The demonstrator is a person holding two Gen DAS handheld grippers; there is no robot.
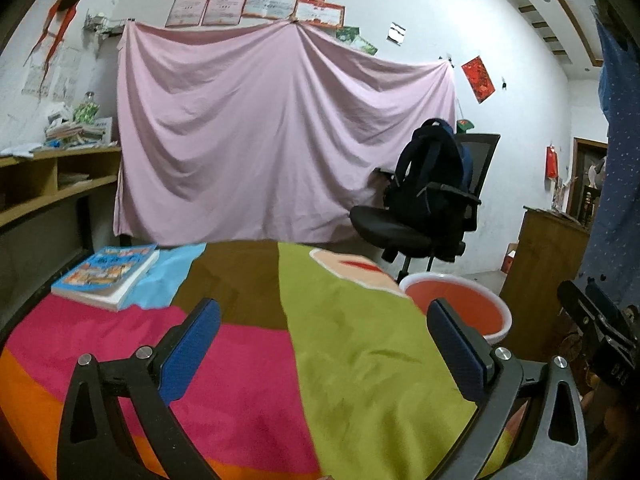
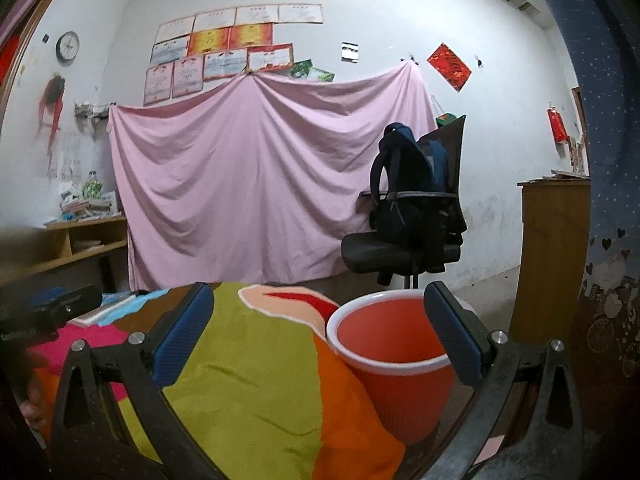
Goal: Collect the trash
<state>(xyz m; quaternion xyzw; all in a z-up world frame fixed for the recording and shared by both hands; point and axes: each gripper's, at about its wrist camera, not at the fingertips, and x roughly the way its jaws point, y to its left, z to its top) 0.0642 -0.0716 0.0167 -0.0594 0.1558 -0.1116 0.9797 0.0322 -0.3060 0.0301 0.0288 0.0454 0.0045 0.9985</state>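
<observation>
Left claw [image 1: 324, 344] and right claw [image 2: 320, 334] wide open, empty, ribbed red bin [image 2: 400, 364] beside crumpled patchwork cloth [image 2: 248, 368]

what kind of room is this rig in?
Probably a home study or bedroom, not a lab. Certificates are taped to the wall above a pinned-up pink sheet, a backpack sits on an office chair, and a book lies on a colourful cloth-covered surface.
</observation>
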